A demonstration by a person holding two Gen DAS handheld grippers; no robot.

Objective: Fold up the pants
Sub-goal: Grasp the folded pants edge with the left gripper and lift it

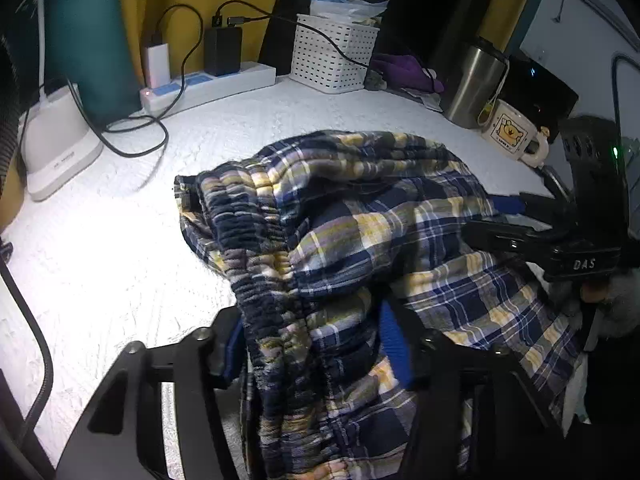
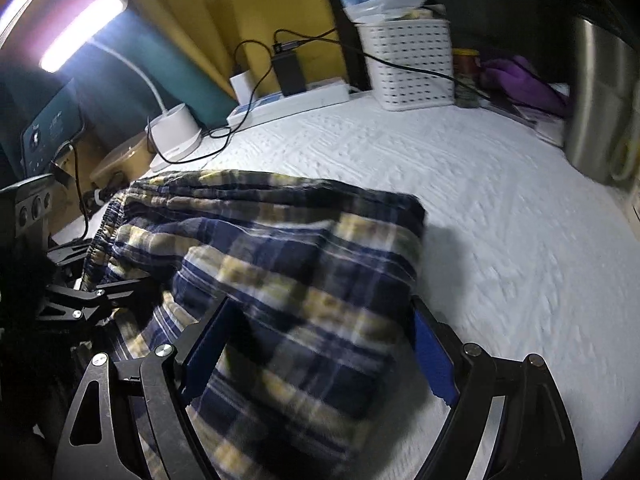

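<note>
Your left gripper has its blue pads closed on the gathered elastic waistband of the plaid pants, the band bunched thick between the fingers and draped down over them. Your right gripper stands wide, its pads either side of a fold of the same cloth; the view is blurred and I judge the pads are not pressing, so treat that side as not yet gripped. The pants lie heaped on the white quilted cover, waistband toward the left, the rest trailing toward you off the near edge.

To do this step well, close the right pads on a single clean edge, not a wad, before you lift. Then draw both hands apart so the cloth goes taut and flat, and lay one leg squarely over the other. Work toward the open middle of the cover: the mug and steel tumbler stand near on the right, and the black cable loops by the lamp base on the left
</note>
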